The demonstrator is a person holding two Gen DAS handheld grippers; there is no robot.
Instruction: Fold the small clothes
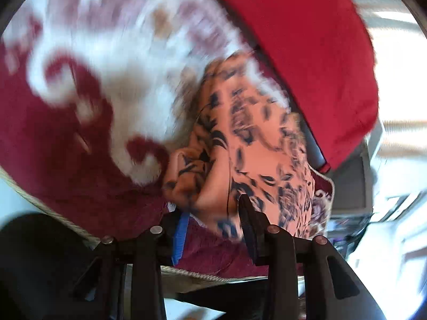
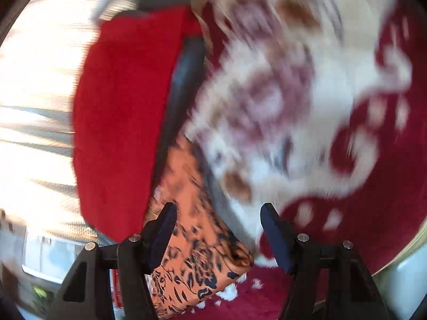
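An orange garment with a dark blue floral print [image 1: 253, 138] lies bunched on a dark red blanket with a white pattern [image 1: 66, 133]. My left gripper [image 1: 210, 218] is open, its fingers either side of the garment's near end; the cloth sits between them, not pinched. In the right wrist view the same garment [image 2: 192, 240] lies folded in a strip along the blanket [image 2: 373, 186]. My right gripper [image 2: 218, 234] is open, its left finger [image 2: 162, 229] over the garment, its right finger over the blanket. Both views are motion-blurred.
A bright red cushion or folded cloth [image 1: 307, 53] lies beside the garment, also in the right wrist view [image 2: 122, 117], with a dark strip [image 2: 184, 85] between them. The blanket's corded edge [image 1: 53, 210] is near. Bright window light lies beyond.
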